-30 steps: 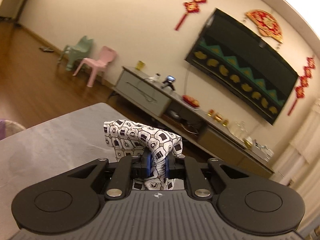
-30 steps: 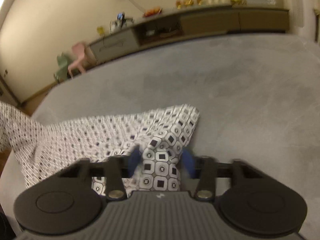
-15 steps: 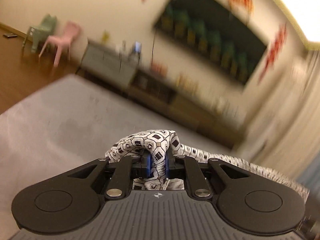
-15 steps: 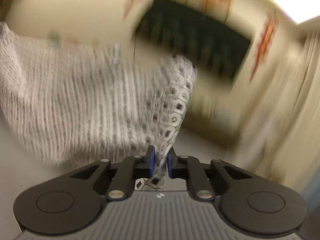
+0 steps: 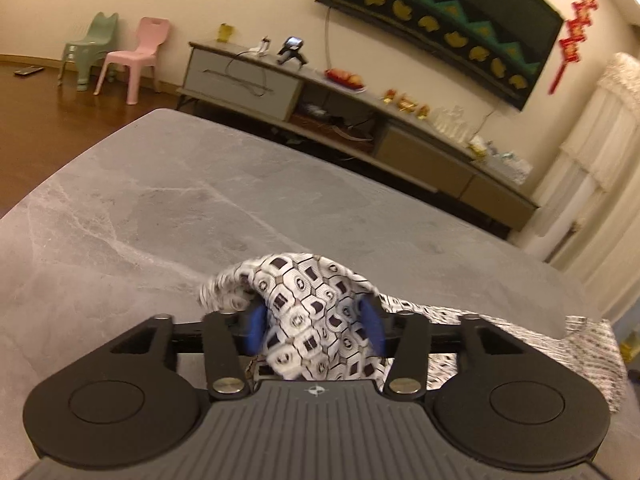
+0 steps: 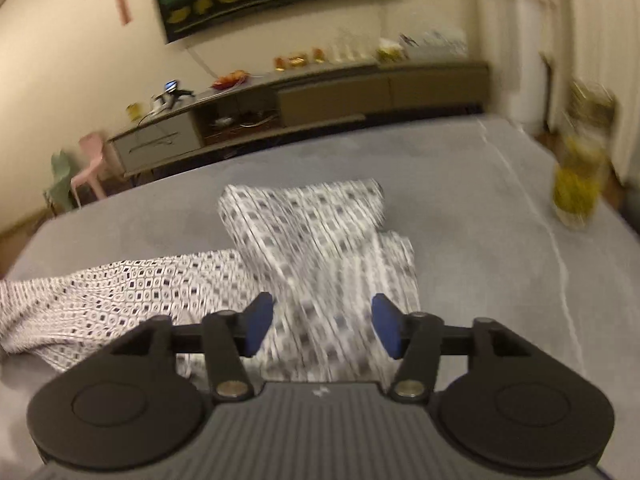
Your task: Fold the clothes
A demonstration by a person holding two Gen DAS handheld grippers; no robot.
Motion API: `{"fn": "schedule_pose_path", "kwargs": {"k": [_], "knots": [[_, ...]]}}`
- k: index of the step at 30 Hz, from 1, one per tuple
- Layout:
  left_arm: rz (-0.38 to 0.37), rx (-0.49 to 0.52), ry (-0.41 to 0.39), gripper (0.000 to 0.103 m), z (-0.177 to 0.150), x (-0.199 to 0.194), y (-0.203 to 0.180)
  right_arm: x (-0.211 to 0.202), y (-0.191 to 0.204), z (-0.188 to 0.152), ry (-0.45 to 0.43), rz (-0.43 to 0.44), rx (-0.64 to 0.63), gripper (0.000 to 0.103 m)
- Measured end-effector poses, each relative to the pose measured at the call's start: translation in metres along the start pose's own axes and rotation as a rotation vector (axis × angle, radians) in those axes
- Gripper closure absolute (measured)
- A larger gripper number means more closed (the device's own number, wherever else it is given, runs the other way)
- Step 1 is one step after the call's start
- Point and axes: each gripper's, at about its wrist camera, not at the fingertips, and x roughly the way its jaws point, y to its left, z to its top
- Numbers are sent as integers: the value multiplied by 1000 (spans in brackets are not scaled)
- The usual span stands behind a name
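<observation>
A wide grey marbled surface [image 5: 132,208] fills the lower part of both wrist views, with a long low cabinet [image 5: 248,80] against the cream wall behind it and a dark wall hanging [image 5: 440,20] with green zigzags and gold shapes above that. On the surface lies the patterned garment [image 6: 320,240], white cloth printed with small dark squares; in the right wrist view it spreads from the left edge toward the middle, with a folded part lying over itself near the centre, blurred. A pink chair [image 5: 136,60] and a green chair [image 5: 90,48] stand side by side on the wooden floor by the wall. At the right edge of the surface sits a yellow-filled glass vase [image 6: 578,188], well apart from the cloth. The left hand-held gripper [image 5: 316,326] has its jaws opening, and a bunched fold of the garment stands between its blue pads [image 5: 254,328], which no longer pinch it. The right hand-held gripper [image 6: 322,328] also has its jaws opening; its blue pads [image 6: 386,330] stand apart above the cloth, which lies beneath and between them without being pressed.
</observation>
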Motion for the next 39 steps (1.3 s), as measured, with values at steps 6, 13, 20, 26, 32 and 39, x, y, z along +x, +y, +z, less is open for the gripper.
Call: {"fn": "schedule_pose_path", "kwargs": {"k": [6, 13, 20, 26, 32, 39], "knots": [[-12, 147, -151, 90, 10, 7, -32, 63, 11, 20, 76, 11, -83, 68], [-119, 78, -607, 95, 15, -99, 22, -44, 23, 27, -472, -43, -215, 100], [76, 54, -17, 95, -13, -37, 60, -28, -6, -47, 72, -128, -193, 81], [22, 81, -65, 94, -10, -48, 39, -42, -27, -36, 55, 15, 45, 65], [75, 73, -81, 40, -11, -44, 30, -43, -5, -34, -57, 10, -15, 44], [77, -35, -71, 35, 1, -26, 31, -4, 70, -34, -9, -30, -348, 33]]}}
